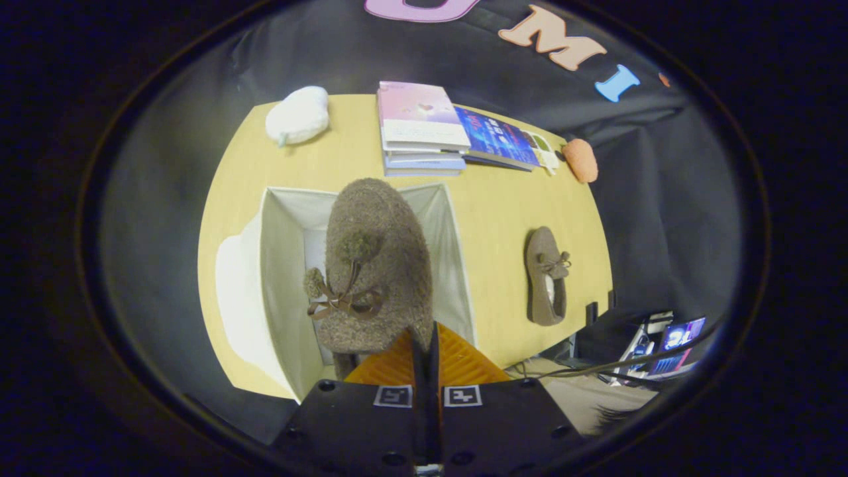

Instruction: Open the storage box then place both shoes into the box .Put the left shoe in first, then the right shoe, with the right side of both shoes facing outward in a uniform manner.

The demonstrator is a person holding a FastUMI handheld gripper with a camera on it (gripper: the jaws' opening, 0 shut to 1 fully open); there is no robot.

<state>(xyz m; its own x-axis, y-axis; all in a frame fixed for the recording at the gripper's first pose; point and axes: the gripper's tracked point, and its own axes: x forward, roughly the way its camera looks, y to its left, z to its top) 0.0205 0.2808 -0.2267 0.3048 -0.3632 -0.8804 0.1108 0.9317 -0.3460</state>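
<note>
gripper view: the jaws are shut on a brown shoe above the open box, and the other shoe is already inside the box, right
Not quite. In the gripper view the other shoe lies on the table, beside the box, not inside it. The rest stands: the gripper jaws are shut on the brown shoe above the open box.

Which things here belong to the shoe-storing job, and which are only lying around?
For the job: gripper, shut on the held shoe above the open storage box; second shoe on the table.

Lying about: books, white pouch, orange pouch.
</note>
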